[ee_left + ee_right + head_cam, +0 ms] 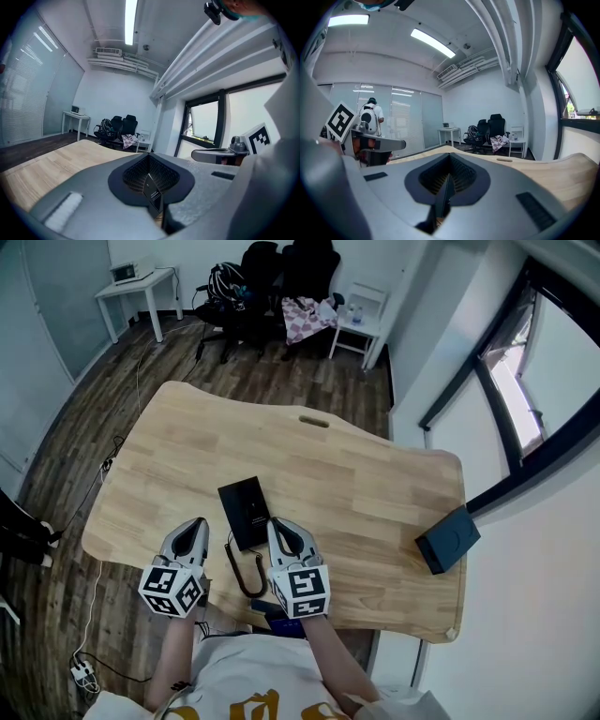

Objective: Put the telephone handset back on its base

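Held both grippers low over the near edge of the wooden surface [375, 484], left gripper [197, 527] and right gripper [279, 525] each closed: jaws pressed together, with nothing between them in either gripper view. Saw the black telephone base [246, 512] lying flat just ahead, between the two, and a looped cord [246, 576] trailing back toward the near edge. Took the handset [274, 608] to be the dark shape tucked under the right gripper at that edge, though could not tell for certain. Judged the risks plain enough: knocking the handset off the edge by opening so close beside it, or snagging the cord loop and dragging the base askew. Judged a lopsided seating likely, too, from an off-centre grasp.
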The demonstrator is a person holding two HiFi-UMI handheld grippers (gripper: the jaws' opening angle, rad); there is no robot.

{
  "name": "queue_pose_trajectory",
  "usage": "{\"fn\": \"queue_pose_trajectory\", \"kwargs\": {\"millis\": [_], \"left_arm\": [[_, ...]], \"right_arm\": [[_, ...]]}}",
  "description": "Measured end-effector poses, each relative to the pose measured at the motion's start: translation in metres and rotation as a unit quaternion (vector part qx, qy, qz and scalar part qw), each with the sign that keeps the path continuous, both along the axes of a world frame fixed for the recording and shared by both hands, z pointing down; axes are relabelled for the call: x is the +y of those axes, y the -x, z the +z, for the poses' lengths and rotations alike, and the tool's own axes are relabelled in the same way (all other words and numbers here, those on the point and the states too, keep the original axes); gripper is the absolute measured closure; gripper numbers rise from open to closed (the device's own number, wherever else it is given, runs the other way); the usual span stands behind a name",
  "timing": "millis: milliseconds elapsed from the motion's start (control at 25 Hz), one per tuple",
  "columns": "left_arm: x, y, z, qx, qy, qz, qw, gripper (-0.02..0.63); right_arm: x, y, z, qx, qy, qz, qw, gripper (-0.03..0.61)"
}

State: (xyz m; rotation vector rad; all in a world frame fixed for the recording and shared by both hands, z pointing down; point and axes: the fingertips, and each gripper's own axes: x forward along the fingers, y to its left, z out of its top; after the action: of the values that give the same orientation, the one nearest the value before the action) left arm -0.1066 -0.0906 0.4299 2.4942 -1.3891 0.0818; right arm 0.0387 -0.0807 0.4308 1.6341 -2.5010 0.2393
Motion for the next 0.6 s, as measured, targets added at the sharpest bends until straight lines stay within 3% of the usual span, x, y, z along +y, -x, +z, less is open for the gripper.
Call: {"fn": "queue_pose_trajectory", "kwargs": {"millis": [600], "left_arm": [[0.0062, -0.0016, 0.0078, 0.001, 0.007, 0.008, 0.9999, 0.611]], "right_arm": [[0.0071, -0.0089, 0.002, 0.006, 0.002, 0.01, 1.0, 0.572]]}}
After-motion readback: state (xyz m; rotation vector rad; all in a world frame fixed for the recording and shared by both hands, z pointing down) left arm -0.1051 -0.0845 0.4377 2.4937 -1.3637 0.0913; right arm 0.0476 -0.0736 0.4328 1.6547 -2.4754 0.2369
